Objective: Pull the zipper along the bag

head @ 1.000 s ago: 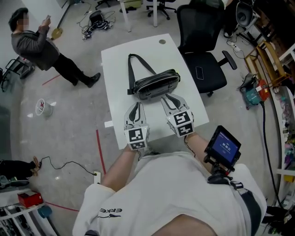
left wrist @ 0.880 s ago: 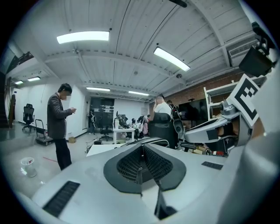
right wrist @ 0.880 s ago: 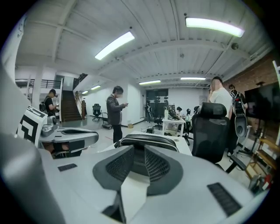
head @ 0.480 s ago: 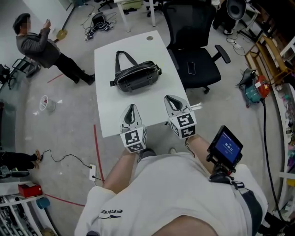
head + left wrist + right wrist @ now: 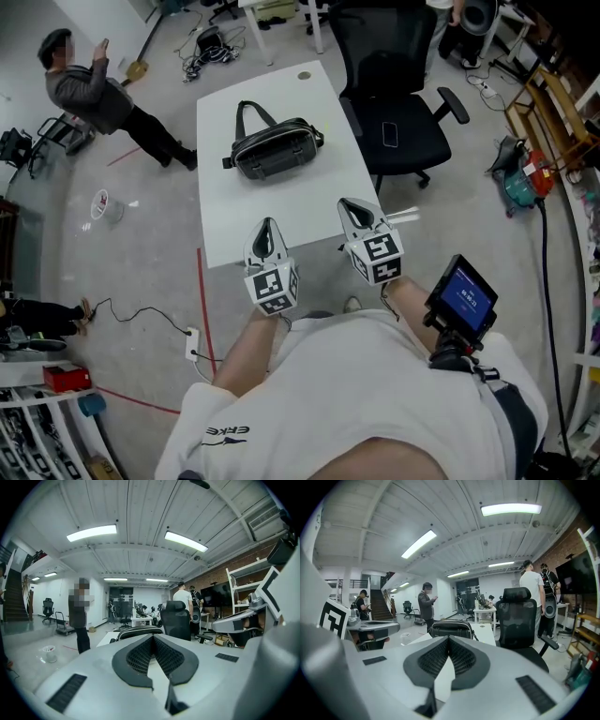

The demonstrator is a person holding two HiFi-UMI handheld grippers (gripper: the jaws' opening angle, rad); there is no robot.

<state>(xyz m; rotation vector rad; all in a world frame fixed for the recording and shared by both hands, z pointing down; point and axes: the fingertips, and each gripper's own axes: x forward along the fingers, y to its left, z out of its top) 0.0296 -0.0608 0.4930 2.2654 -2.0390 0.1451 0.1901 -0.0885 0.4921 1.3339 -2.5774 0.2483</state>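
Note:
A black bag (image 5: 275, 148) with a strap handle lies on the far half of the white table (image 5: 281, 202). It also shows in the left gripper view as the bag (image 5: 139, 630) and in the right gripper view as the bag (image 5: 451, 627), a good way ahead of the jaws. My left gripper (image 5: 265, 226) hovers over the table's near edge, shut with nothing in it. To its right, my right gripper (image 5: 354, 205) is also shut and holds nothing. Both are well short of the bag. In the left gripper view the left gripper (image 5: 152, 637) has its pads meeting at the tip. The right gripper (image 5: 449, 638) looks the same in its own view.
A black office chair (image 5: 398, 103) stands against the table's right side, a phone (image 5: 388, 137) on its seat. A person (image 5: 98, 89) stands on the floor at far left. Cables and a red tape line (image 5: 203, 300) lie left of the table. More people stand behind the chair (image 5: 536, 592).
Both grippers have drawn back from the bag to the table's near edge. The right jaws have closed. The bag now lies farther up the table in the view.

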